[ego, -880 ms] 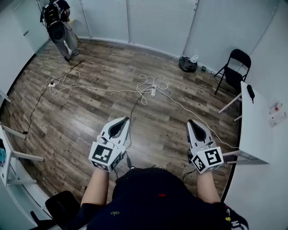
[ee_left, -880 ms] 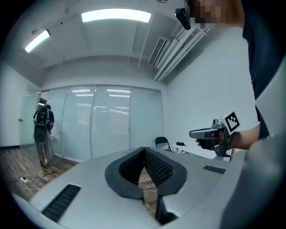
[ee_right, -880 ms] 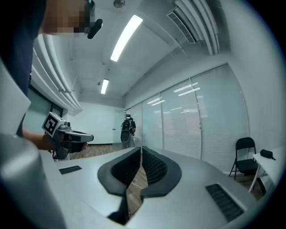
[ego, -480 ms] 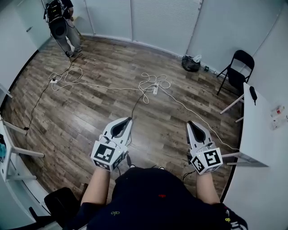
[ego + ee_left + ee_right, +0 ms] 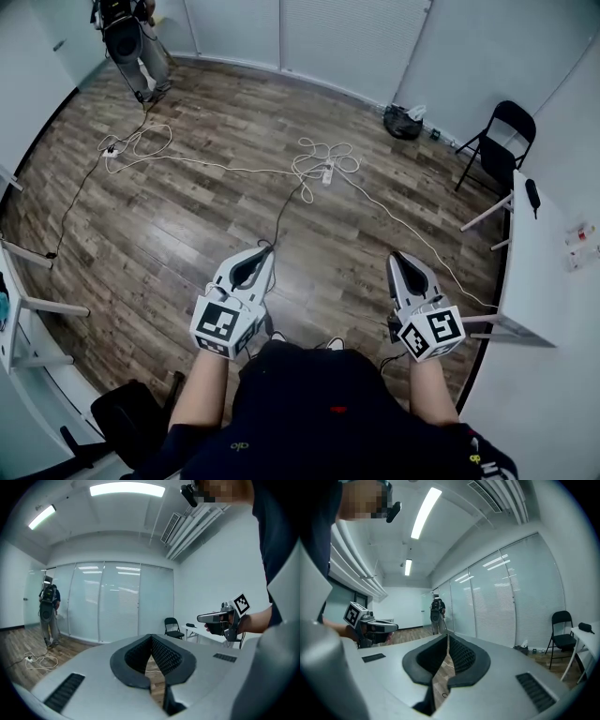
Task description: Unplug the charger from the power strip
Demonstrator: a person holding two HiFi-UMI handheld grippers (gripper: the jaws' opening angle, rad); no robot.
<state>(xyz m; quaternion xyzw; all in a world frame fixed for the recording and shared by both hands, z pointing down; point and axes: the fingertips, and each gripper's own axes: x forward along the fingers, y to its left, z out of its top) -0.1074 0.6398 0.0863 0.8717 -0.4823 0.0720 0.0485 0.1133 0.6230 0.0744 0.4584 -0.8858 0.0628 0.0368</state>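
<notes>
Mostly the head view is filled by a wooden floor [image 5: 187, 234], closed at the far side by a wall of frosted panels [image 5: 328, 37]. A white table [image 5: 534, 272] runs along the right edge and is cut off by it; the small things lying on it are too small to name. A second person [image 5: 127, 37] stands in the far left corner, head cropped by the top edge. A black folding chair [image 5: 497, 141] stands by the table's far end, and a dark bag [image 5: 403, 123] sits against the wall.

The left gripper [image 5: 258, 255] and right gripper [image 5: 403, 262] are held out low in front of the body, well apart, both aimed across the room and close to level. Each gripper view shows its ribbed pads meeting at the tip with nothing between them, so both are closed and empty.

A long white cable [image 5: 225, 167] crosses the floor from a loose coil near the second person to a tangle at mid-floor. The power strip [image 5: 327, 174] lies in that tangle, well ahead of both grippers, a short white bar with its long axis running roughly away from the wearer. A black cable [image 5: 281, 211] leads from beside it back towards the wearer's feet. Whether a charger sits in the strip cannot be told at this distance.

Only the head view shows the strip; each gripper view catches the other gripper in its hand.
</notes>
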